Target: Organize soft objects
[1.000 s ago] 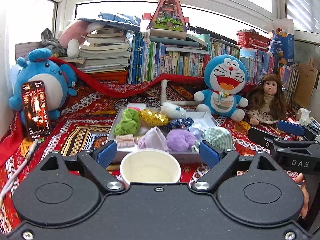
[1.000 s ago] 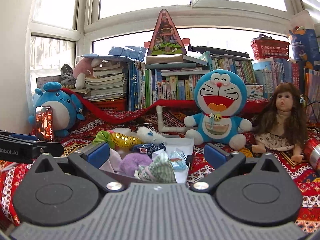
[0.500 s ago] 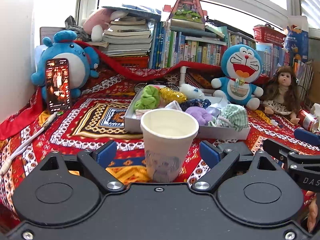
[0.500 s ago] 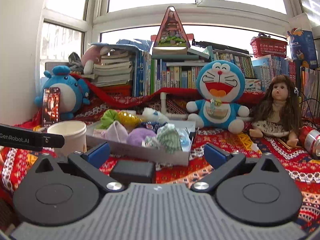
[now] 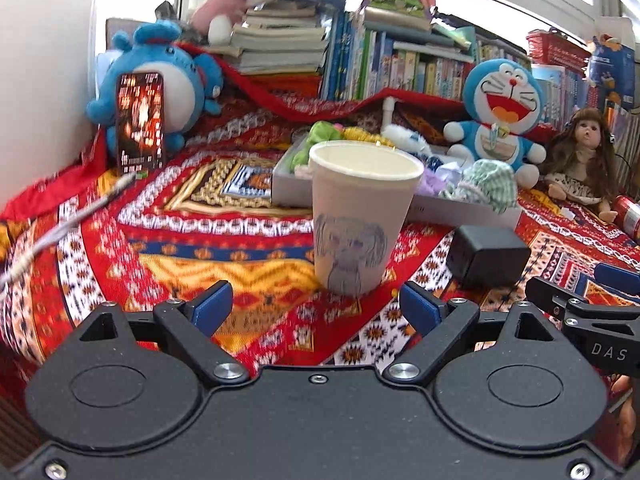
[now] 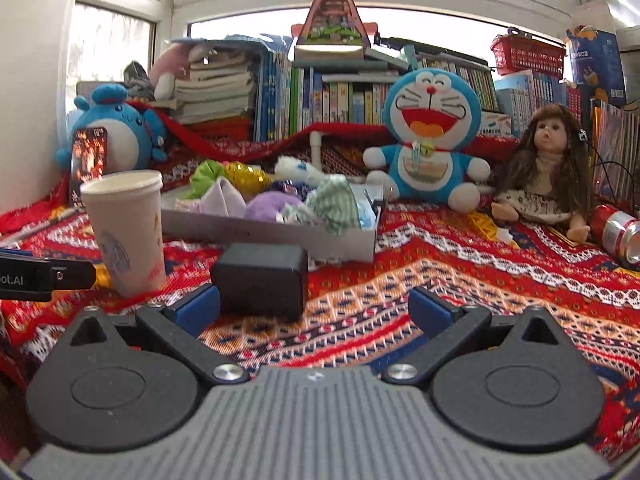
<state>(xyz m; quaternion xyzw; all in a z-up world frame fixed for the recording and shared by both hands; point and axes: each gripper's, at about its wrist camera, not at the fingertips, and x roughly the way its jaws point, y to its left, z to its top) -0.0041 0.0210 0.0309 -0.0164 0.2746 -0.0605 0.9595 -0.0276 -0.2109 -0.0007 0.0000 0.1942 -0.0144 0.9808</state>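
Observation:
A grey tray (image 5: 360, 200) (image 6: 272, 232) holds several soft items: a green scrunchie (image 5: 320, 136) (image 6: 206, 172), a purple puff (image 6: 272, 206), a green checked cloth (image 5: 488, 184) (image 6: 336, 204) and others. A white paper cup (image 5: 362, 216) (image 6: 126, 232) with a drawn face stands upright on the red patterned blanket in front of the tray. My left gripper (image 5: 316, 308) is open and empty, just short of the cup. My right gripper (image 6: 314, 308) is open and empty, just behind a black box (image 6: 262, 280) (image 5: 488, 254).
A Doraemon plush (image 6: 428, 136) (image 5: 500, 116), a doll (image 6: 548, 168) (image 5: 584, 160), and a red can (image 6: 618, 236) sit right. A blue plush (image 5: 160, 84) with a phone (image 5: 140, 120) leaning on it sits left. Books (image 6: 340, 100) line the back.
Both grippers have pulled back and lower from the tray. The cup and black box now stand in full view in front of them.

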